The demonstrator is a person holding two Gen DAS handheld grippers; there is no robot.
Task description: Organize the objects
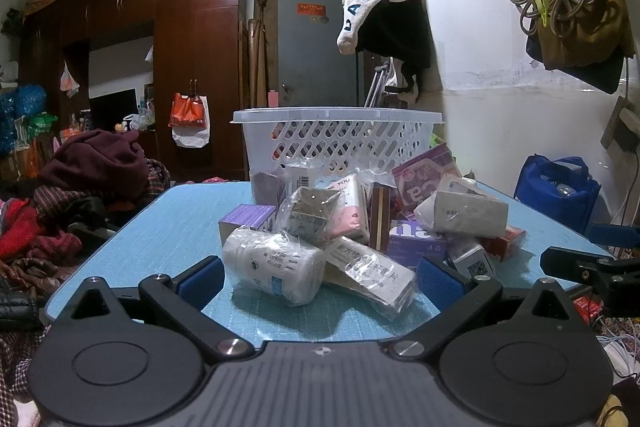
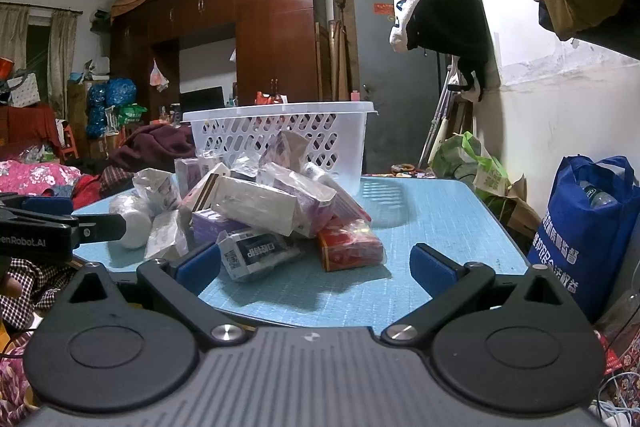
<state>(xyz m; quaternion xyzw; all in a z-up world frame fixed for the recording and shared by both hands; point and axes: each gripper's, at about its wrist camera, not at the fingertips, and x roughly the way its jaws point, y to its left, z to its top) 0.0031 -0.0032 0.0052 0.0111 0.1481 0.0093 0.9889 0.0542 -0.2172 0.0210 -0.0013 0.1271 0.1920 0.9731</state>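
Boxes (image 1: 460,213) and a bottle (image 1: 272,267) heaped on the blue table (image 1: 168,227) before the basket (image 1: 338,139) — left gripper (image 1: 320,277) and right gripper (image 2: 316,263) both spread, empty.

The desk (image 1: 168,223) is light blue with a fine grid pattern. The basket (image 1: 340,135) at the far side is white with rows of holes. In the pile are purple boxes (image 1: 246,219), a red box (image 2: 350,241) and a white bottle (image 1: 272,263). The fingers (image 1: 200,279) have blue pads on black arms.
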